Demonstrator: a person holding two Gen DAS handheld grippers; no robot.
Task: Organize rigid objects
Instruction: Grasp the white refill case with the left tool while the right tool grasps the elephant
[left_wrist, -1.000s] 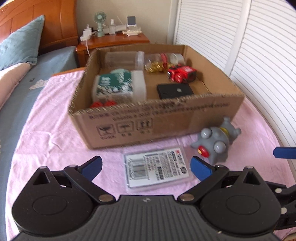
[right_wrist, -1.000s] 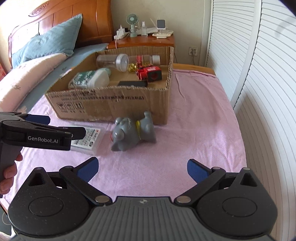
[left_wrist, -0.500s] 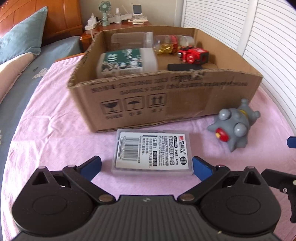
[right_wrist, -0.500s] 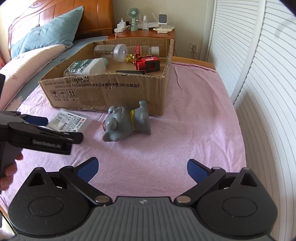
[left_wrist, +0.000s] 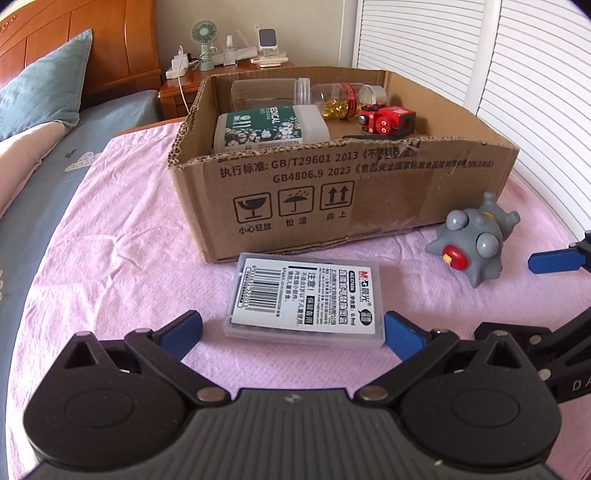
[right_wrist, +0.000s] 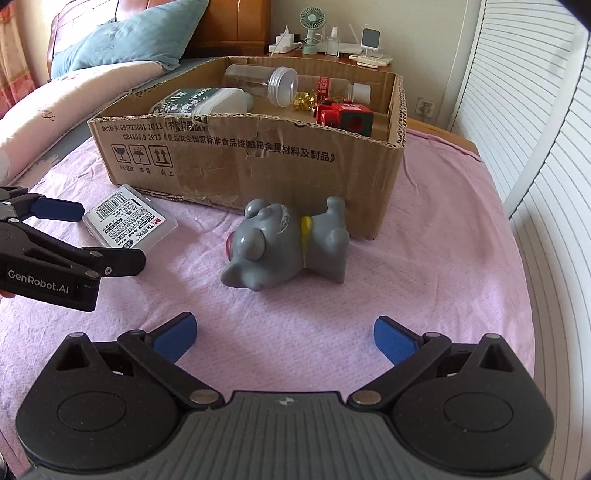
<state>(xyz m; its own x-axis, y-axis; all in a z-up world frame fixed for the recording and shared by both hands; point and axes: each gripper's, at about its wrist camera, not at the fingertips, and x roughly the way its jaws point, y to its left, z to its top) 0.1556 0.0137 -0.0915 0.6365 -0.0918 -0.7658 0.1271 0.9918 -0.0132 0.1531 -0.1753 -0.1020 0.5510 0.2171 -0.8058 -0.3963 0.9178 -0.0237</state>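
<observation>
A clear flat plastic case with a white label lies on the pink cloth just in front of the cardboard box. My left gripper is open, its blue pads at either side of the case's near end, not touching it. A grey toy animal lies on its side near the box's right front corner. My right gripper is open and empty, a short way before the toy. The box holds a green-labelled container, clear jars and a red toy.
The pink cloth covers a bed-height surface; a white louvred door runs along the right. A wooden nightstand with a small fan and chargers stands behind the box. A blue pillow and bedding lie at the left.
Both grippers moved forward and lower. The left one now has the case between its open pads; the right one came closer to the grey toy. Nothing was grasped.
</observation>
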